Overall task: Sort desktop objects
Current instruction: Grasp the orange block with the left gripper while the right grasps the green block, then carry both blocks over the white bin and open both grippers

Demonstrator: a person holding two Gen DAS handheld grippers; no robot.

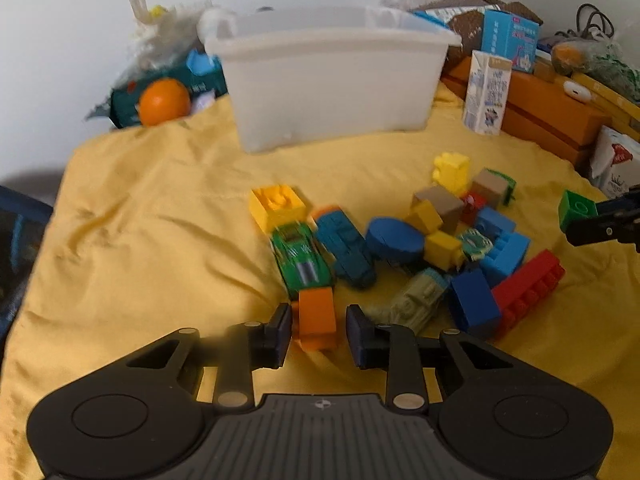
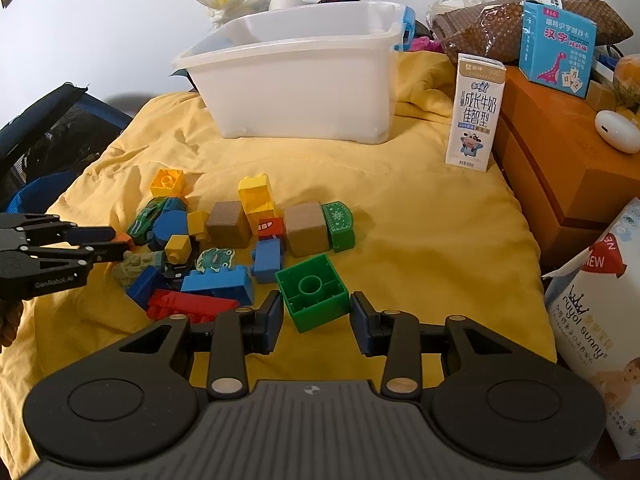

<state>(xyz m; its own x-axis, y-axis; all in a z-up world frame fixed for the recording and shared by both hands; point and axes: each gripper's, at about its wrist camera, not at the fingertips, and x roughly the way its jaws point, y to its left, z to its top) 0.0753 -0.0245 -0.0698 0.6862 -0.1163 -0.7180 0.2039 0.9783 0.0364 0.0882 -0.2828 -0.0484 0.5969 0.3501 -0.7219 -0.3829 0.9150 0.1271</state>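
Note:
A pile of toy bricks and small cars lies on the yellow cloth (image 1: 160,240). My left gripper (image 1: 316,330) is shut on an orange brick (image 1: 316,318) at the near edge of the pile, just below a green toy car (image 1: 300,260). In the right wrist view the left gripper (image 2: 116,242) comes in from the left. My right gripper (image 2: 316,312) is shut on a green square brick (image 2: 312,296), its hollow underside facing the camera. That green brick (image 1: 576,208) also shows at the right edge of the left wrist view. A white plastic bin (image 2: 296,92) stands behind the pile.
A milk carton (image 2: 474,116) stands right of the bin, next to stacked orange boxes (image 2: 560,168). A blue card box (image 2: 558,44), bags and a white box (image 2: 592,320) crowd the right side. An orange fruit (image 1: 164,102) sits at the back left.

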